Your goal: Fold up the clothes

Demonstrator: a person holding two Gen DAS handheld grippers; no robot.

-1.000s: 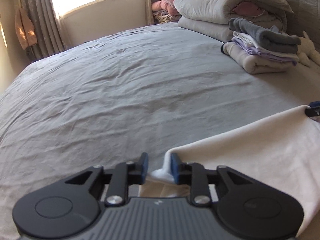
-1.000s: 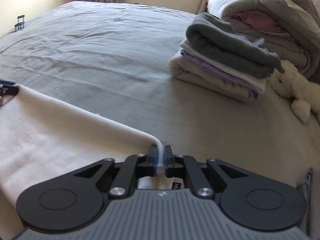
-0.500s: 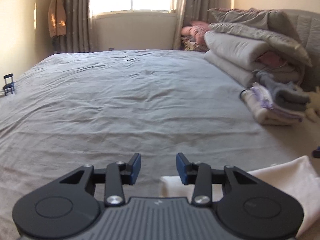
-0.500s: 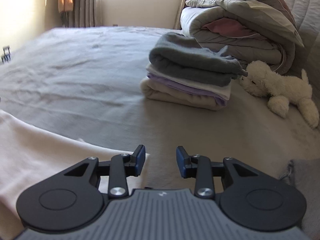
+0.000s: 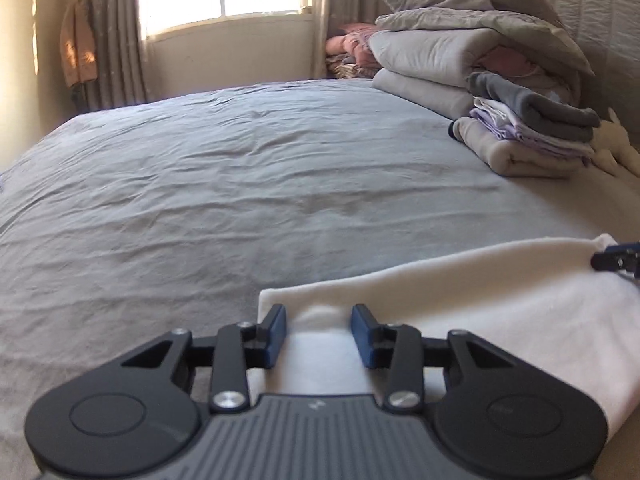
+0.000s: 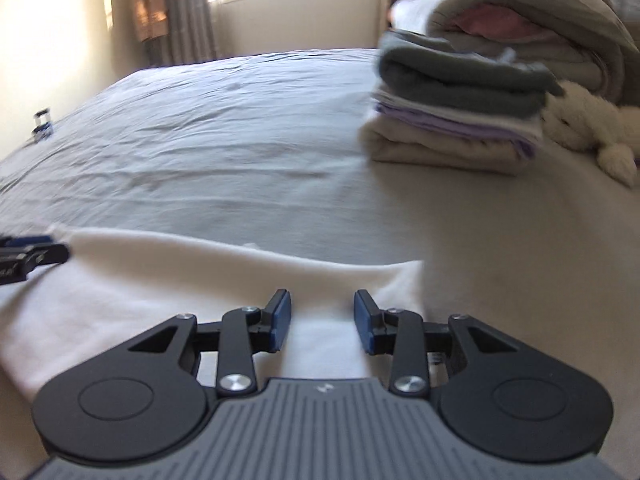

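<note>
Left gripper (image 5: 319, 334): spread apart, over left corner of cream cloth (image 5: 480, 300), holding nothing. Right gripper (image 6: 322, 328): likewise spread apart, above right corner of same cloth (image 6: 180, 280). Cloth flat on near edge of grey bed (image 5: 240, 180). Stack of folded clothes (image 6: 456, 116) well apart, beside stuffed toy (image 6: 588, 128).

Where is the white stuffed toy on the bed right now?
In the right wrist view the white stuffed toy lies at the far right of the bed, just right of the stack of folded clothes and below the piled bedding.
</note>
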